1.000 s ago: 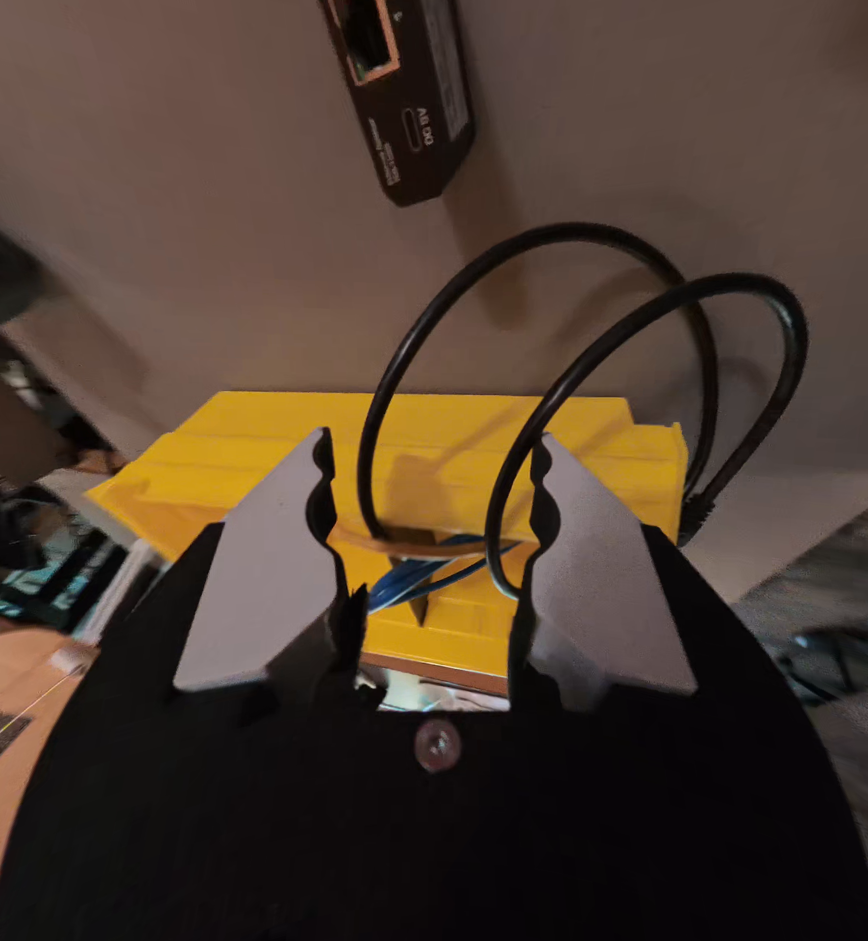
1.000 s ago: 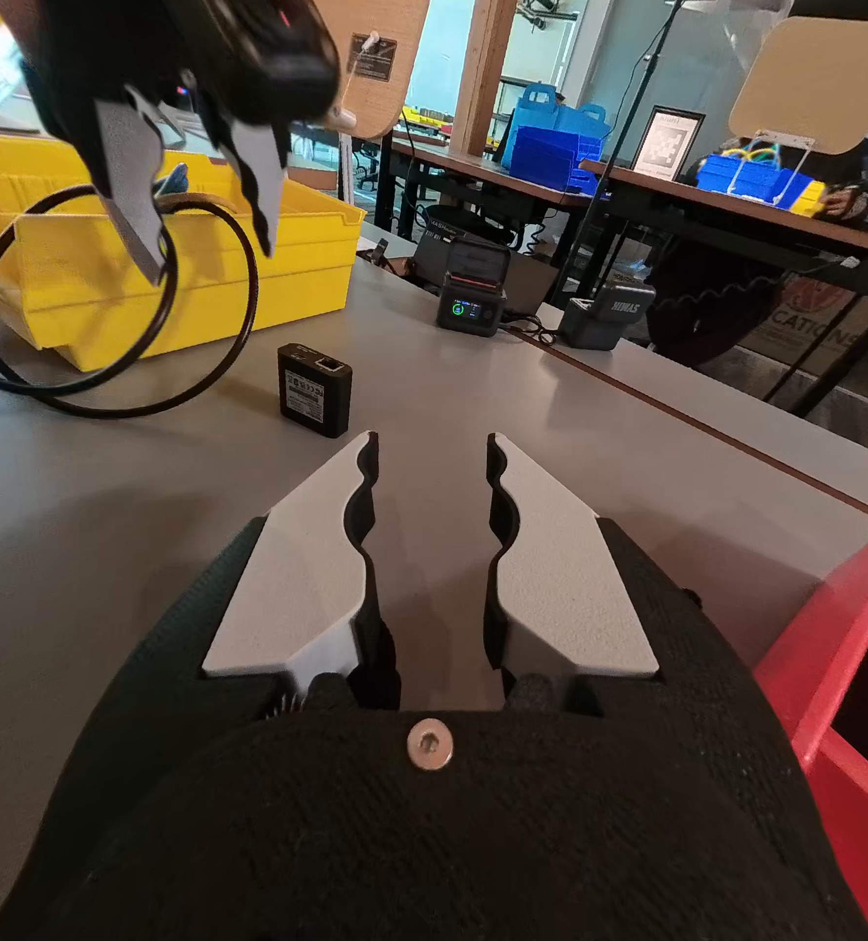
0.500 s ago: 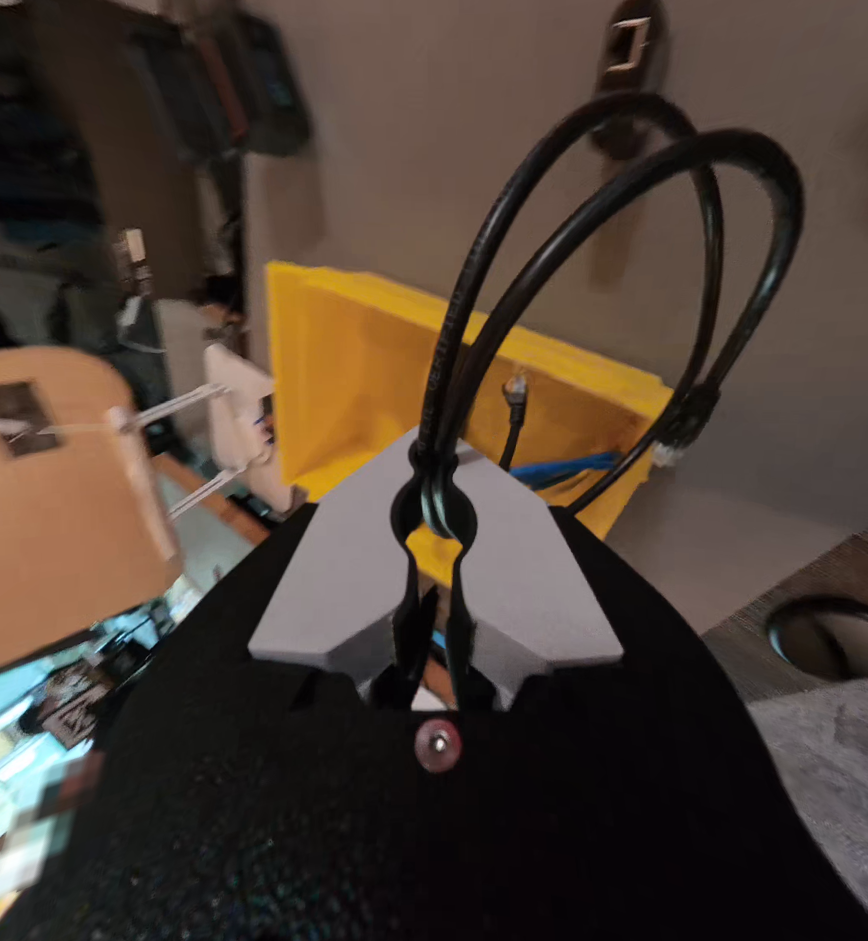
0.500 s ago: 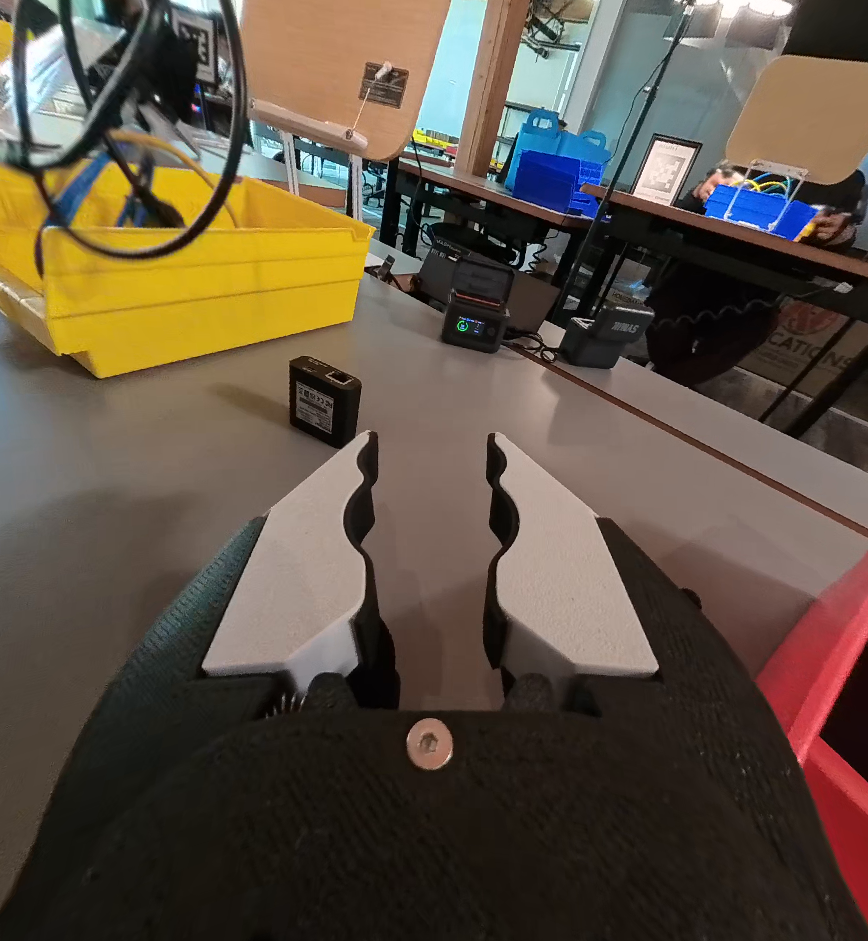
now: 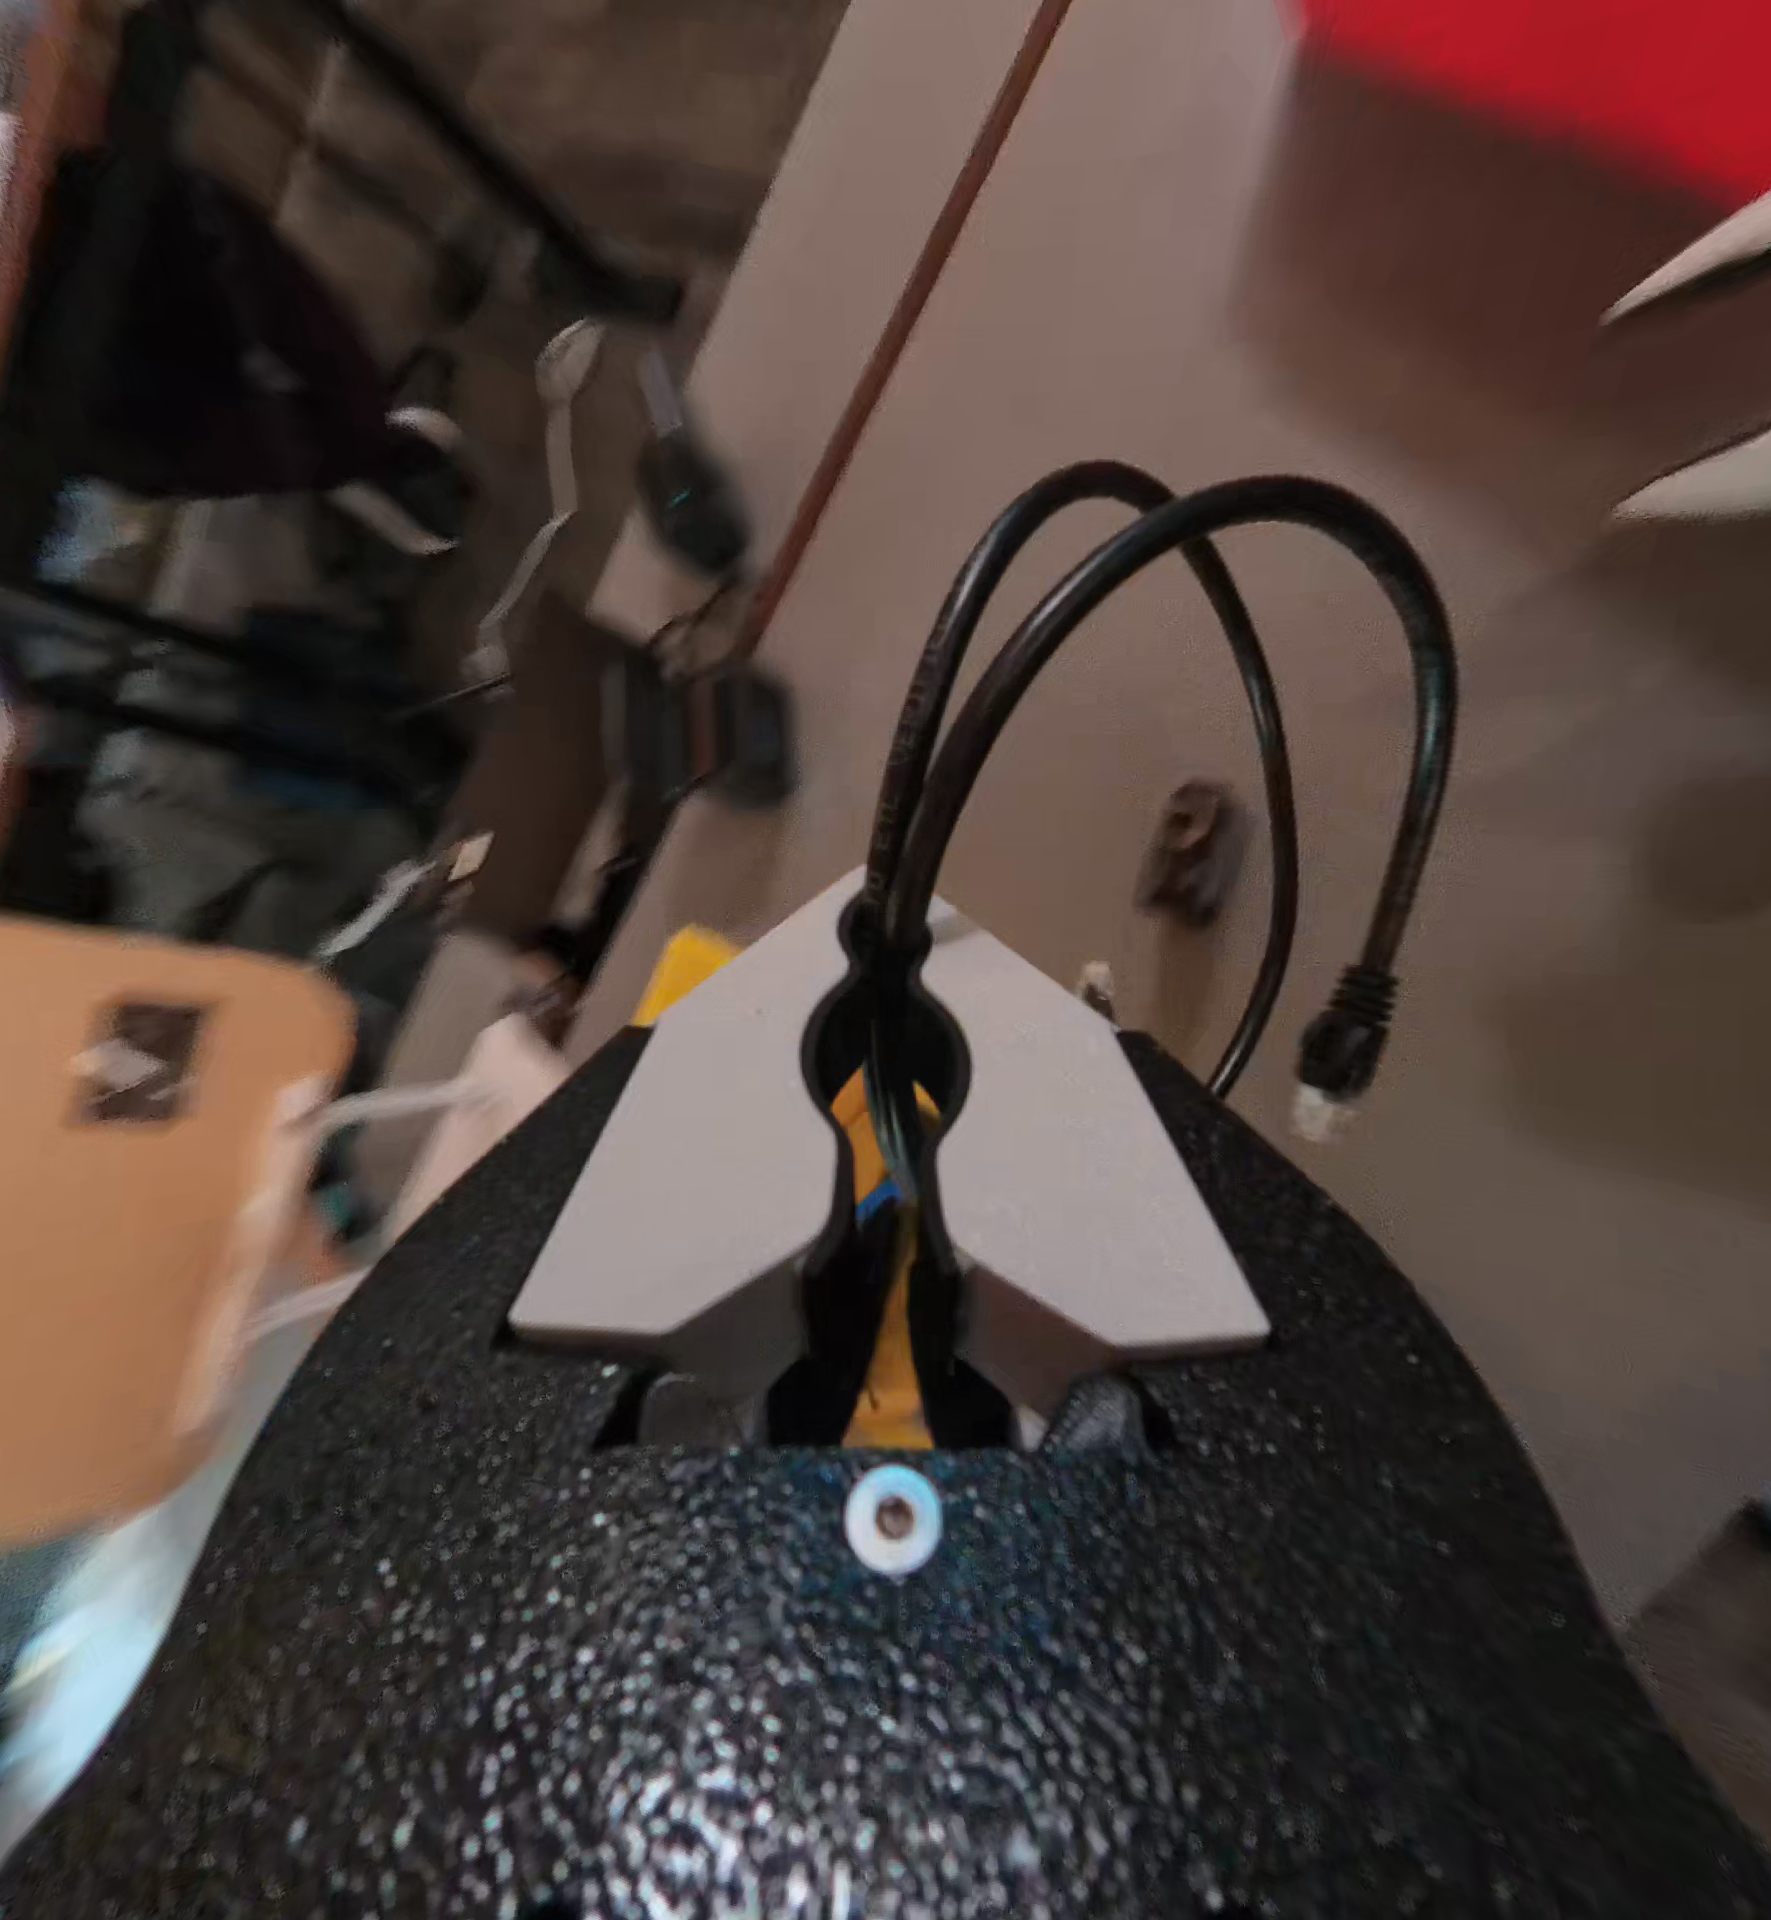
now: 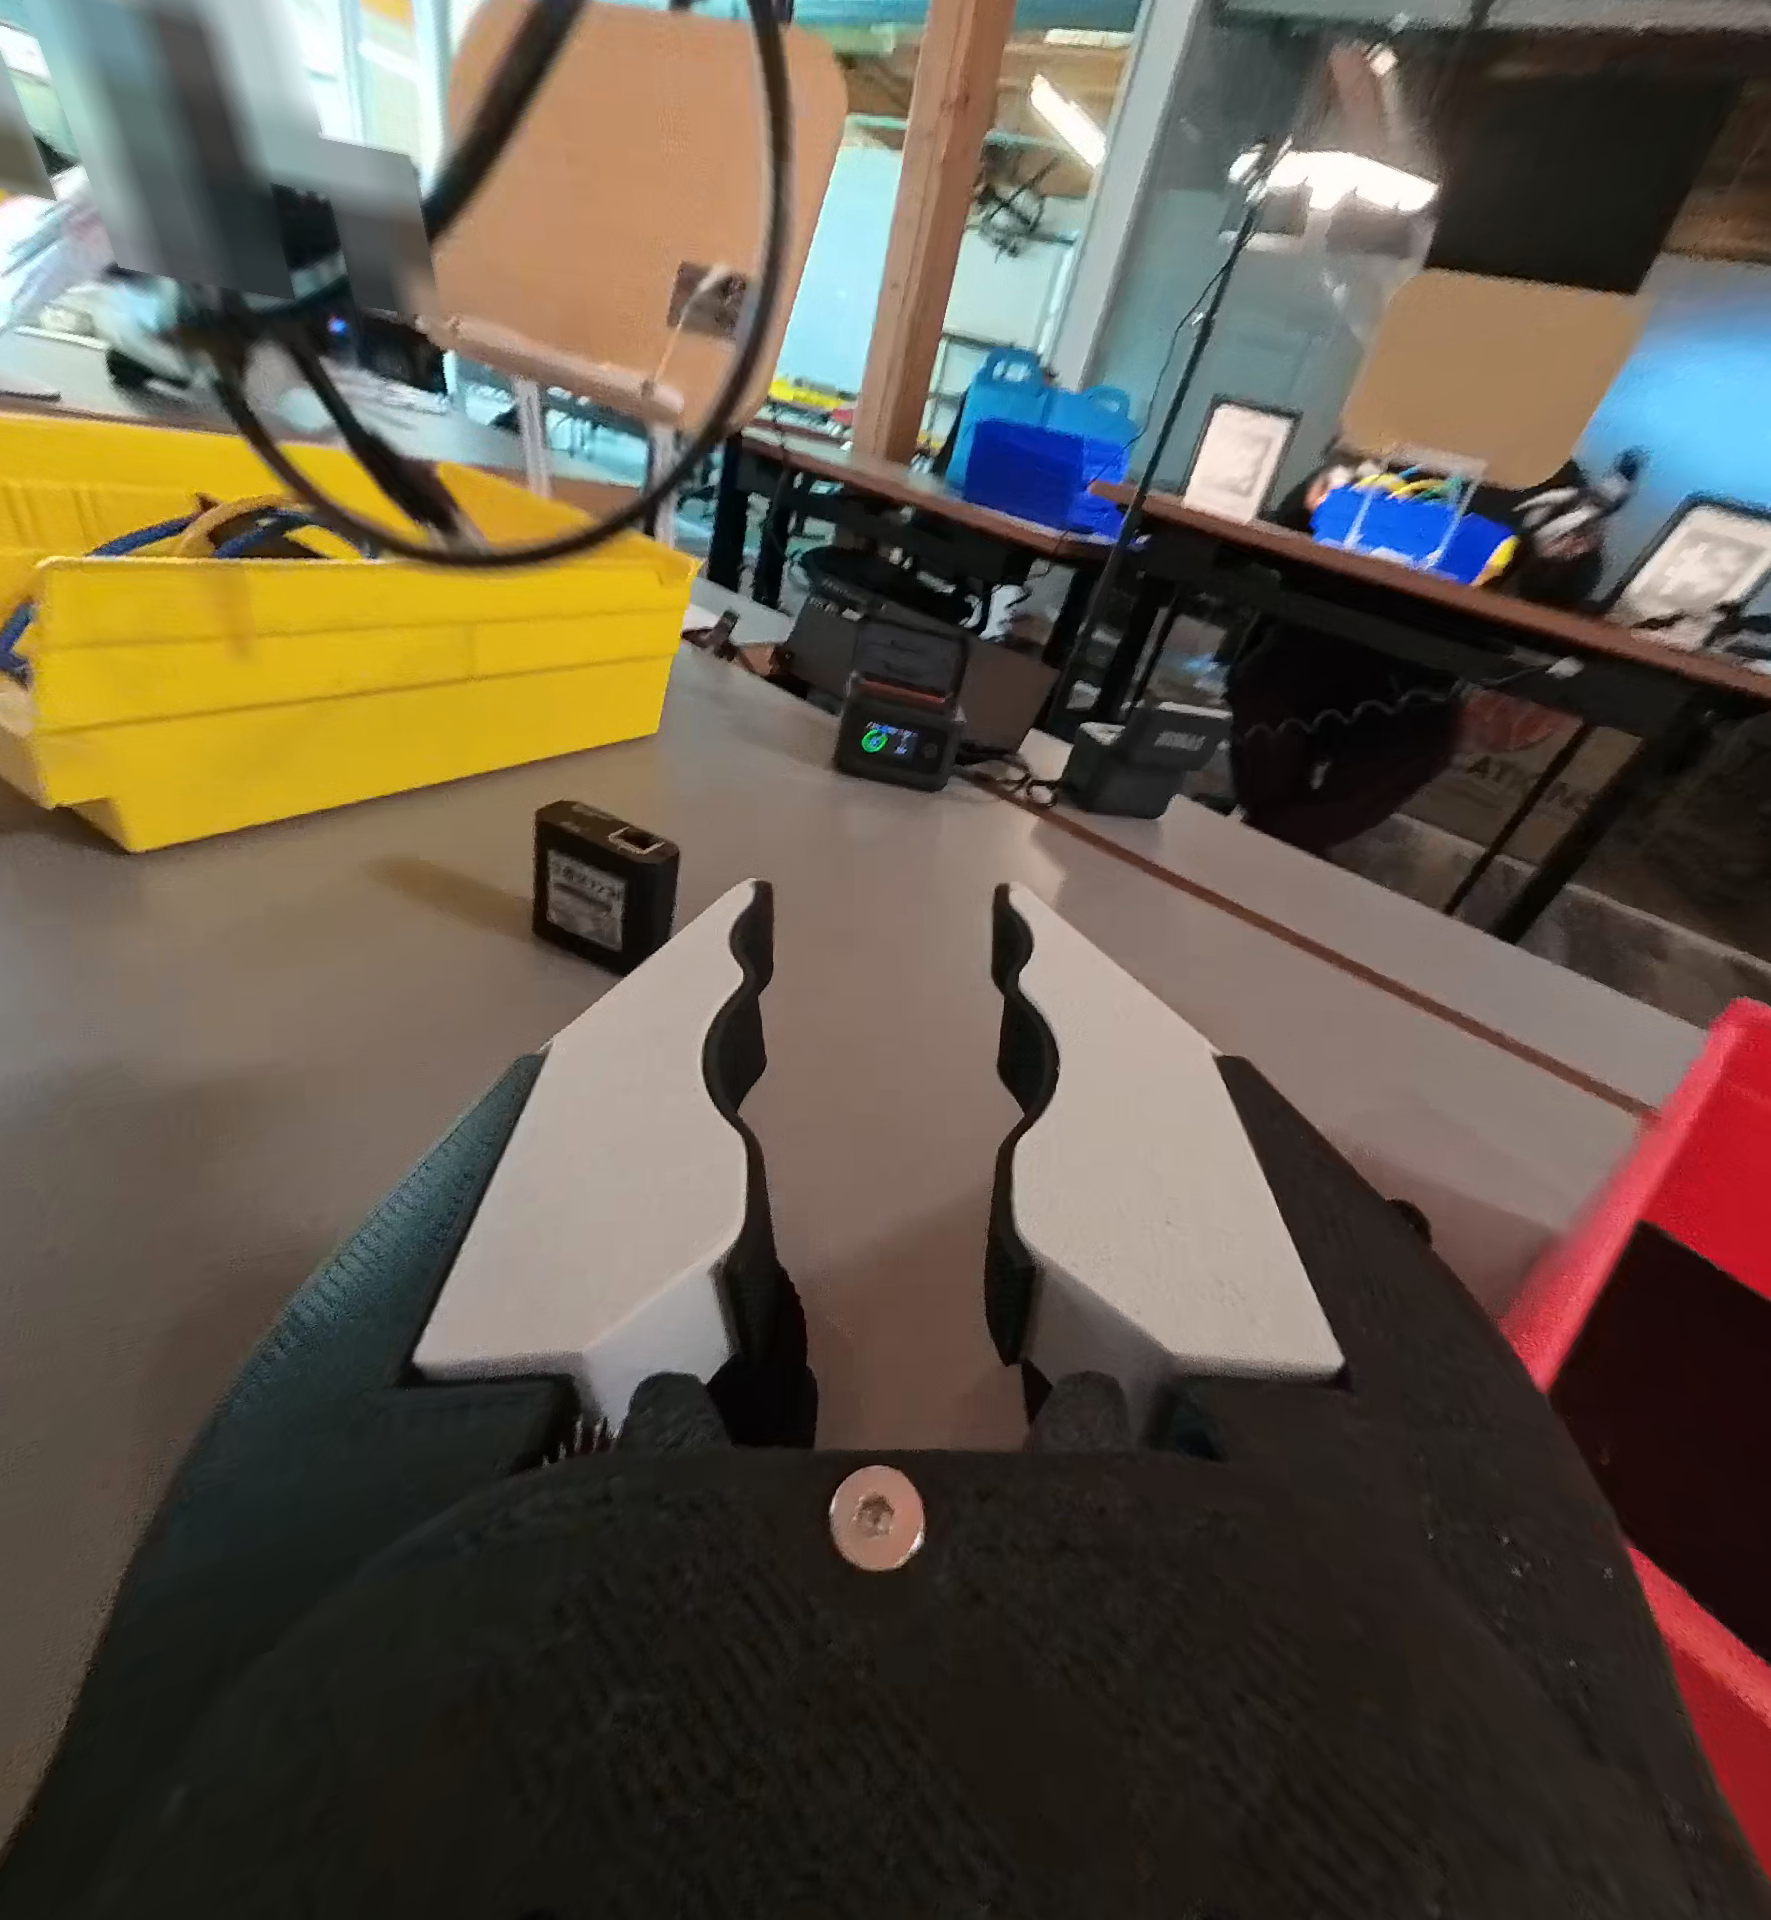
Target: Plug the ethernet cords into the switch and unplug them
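The switch [image 6: 606, 871] stands on the surface [image 6: 185, 1039], just ahead and left of the right gripper [image 6: 873, 896]. Behind and left of it sits a bin [image 6: 341, 665] with cords [image 6: 226, 535] in it, and a second bin [image 6: 1733, 1247] lies at the right edge. The left gripper [image 5: 886, 914] hangs above the surface with an ethernet cord [image 5: 1172, 520] looped from its jaws, one plug [image 5: 1343, 1029] dangling.

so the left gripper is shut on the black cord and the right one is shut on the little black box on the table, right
Not quite. The left gripper is shut on the black cord, but the right gripper is open and holds nothing. The little black box stands on the table ahead of its left finger. The right wrist view shows this.
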Tool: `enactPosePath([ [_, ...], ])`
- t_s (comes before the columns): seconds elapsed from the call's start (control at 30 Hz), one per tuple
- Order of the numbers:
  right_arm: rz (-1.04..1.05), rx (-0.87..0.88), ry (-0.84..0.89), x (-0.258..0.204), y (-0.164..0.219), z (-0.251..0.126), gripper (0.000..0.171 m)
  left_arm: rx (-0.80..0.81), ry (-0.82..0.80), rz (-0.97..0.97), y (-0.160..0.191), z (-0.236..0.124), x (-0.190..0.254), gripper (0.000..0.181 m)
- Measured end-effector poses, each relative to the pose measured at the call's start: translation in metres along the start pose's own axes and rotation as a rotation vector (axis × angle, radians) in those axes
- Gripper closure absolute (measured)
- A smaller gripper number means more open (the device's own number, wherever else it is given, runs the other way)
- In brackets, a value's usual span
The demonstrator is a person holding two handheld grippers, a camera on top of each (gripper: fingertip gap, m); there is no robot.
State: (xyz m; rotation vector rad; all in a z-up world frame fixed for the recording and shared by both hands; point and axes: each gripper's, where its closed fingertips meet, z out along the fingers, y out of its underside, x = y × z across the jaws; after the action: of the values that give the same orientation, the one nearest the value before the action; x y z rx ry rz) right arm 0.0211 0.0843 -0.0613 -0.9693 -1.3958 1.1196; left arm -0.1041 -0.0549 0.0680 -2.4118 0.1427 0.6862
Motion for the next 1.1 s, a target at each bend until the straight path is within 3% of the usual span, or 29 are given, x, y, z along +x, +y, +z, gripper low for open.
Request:
enactPosePath([
  [0.03,-0.016,0.025,0.029,0.004,-0.004,-0.002,0.13,0.036,0.082,-0.046,-0.011,0.013,0.015,0.181],
  [0.23,-0.094,0.15,0.128,0.016,-0.025,-0.015,0.134,0.063,0.457,-0.264,-0.044,0.11,0.072,0.181],
  [0.4,-0.126,0.114,0.104,0.01,-0.018,-0.009,0.135,0.055,0.604,-0.542,-0.052,0.184,0.082,0.181],
  [0.5,-0.146,0.103,0.093,0.007,-0.016,-0.007,0.136,0.054,0.752,-0.757,-0.058,0.207,0.082,0.178],
  [0.53,-0.148,0.099,0.09,0.006,-0.015,-0.007,0.136,0.057,0.762,-0.826,-0.058,0.214,0.076,0.153],
  [0.6,-0.15,0.097,0.089,0.006,-0.015,-0.007,0.136,0.066,0.726,-0.892,-0.054,0.221,0.061,0.121],
  [0.63,-0.148,0.098,0.088,0.006,-0.015,-0.007,0.136,0.082,0.692,-0.9,-0.053,0.219,0.052,0.106],
  [0.7,-0.143,0.1,0.086,0.006,-0.015,-0.007,0.136,0.139,0.63,-0.868,-0.052,0.203,0.035,0.098],
  [0.9,-0.15,0.112,0.068,0.001,-0.019,-0.009,0.136,0.26,0.353,-0.688,-0.019,0.109,-0.027,0.103],
  [1.1,-0.198,0.108,0.057,-0.005,-0.02,-0.008,0.137,0.123,0.087,-0.596,0.07,0.036,-0.063,0.113],
])
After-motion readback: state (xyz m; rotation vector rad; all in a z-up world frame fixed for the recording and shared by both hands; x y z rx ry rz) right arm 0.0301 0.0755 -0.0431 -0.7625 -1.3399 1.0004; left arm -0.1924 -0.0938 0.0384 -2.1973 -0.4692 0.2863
